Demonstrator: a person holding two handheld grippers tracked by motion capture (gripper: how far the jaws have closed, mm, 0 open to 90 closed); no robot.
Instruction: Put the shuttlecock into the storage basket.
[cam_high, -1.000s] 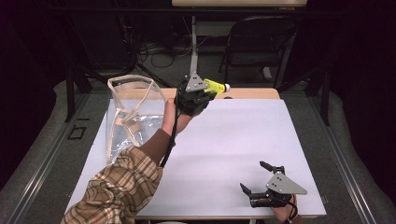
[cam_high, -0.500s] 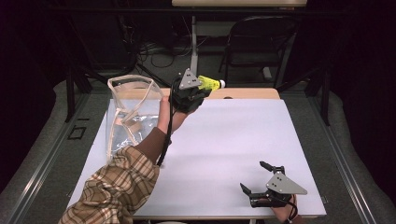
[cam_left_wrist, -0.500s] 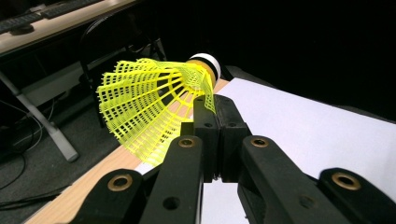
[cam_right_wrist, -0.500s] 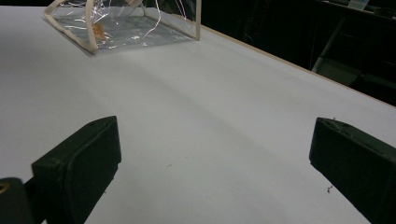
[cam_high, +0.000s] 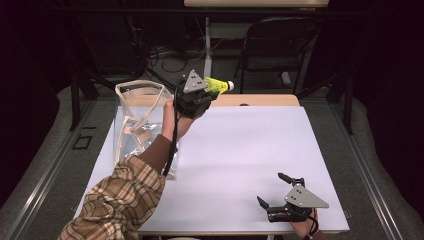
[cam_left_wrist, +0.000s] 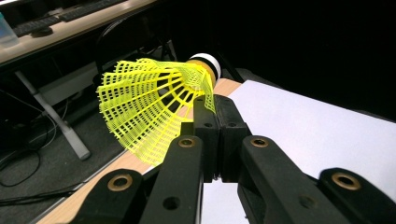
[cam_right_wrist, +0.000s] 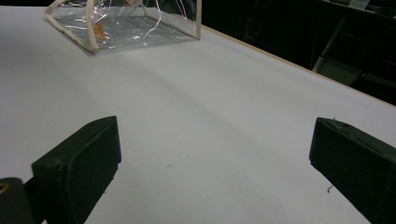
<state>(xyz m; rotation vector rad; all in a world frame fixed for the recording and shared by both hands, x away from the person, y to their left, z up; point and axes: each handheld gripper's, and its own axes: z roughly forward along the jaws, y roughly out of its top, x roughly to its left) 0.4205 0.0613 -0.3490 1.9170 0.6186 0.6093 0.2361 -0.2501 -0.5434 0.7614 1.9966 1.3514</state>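
Observation:
A yellow shuttlecock (cam_high: 218, 85) with a white cork tip is held in the air above the table's far edge. My left gripper (cam_high: 202, 91) is shut on its mesh skirt (cam_left_wrist: 149, 105); the cork (cam_left_wrist: 205, 65) points away from me. Just left of that hand stands a clear plastic bag (cam_high: 137, 117) with cream trim, its mouth upward; the bag (cam_right_wrist: 126, 23) also lies far off in the right gripper view. My right gripper (cam_high: 270, 192) rests low at the table's near right, jaws wide open, nothing between the pads (cam_right_wrist: 79, 163).
The table is covered by a white sheet (cam_high: 250, 150), with a wooden strip (cam_high: 260, 100) at the far edge. Behind it are a dark chair (cam_high: 280, 45), a desk leg and cables on the floor.
My left gripper has lifted the shuttlecock slightly higher and farther back, beside the bag's top. The right gripper has stayed still.

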